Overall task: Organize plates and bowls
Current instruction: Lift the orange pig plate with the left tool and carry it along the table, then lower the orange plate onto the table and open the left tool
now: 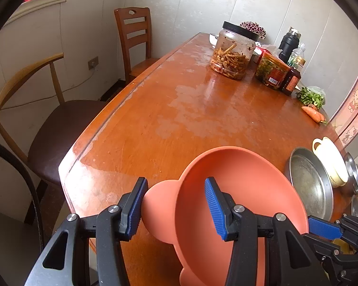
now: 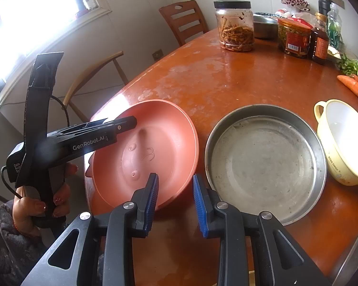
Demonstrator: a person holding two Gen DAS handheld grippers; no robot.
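Bowl: salmon-pink bowl (image 1: 238, 205) tilted, near the table's (image 1: 179, 109) near-left corner, left rim overhanging or close to the left edge. Left gripper (image 1: 173, 208) straddling the bowl's handle-side rim: one pad outside by the ear tab, one inside the basin; jaws apart, not yet clamped, contact uncertain. Right gripper (image 2: 175, 202) spread, empty, just above the gap between bowl and steel pan (image 2: 265, 164). Pan immediately right of bowl, rims nearly touching; yellow cup (image 2: 346, 143) against the pan's right side. Open tabletop beyond, toward the jars (image 2: 236, 27) at the far edge. Judged: left nearer; room to lift up and rightward.
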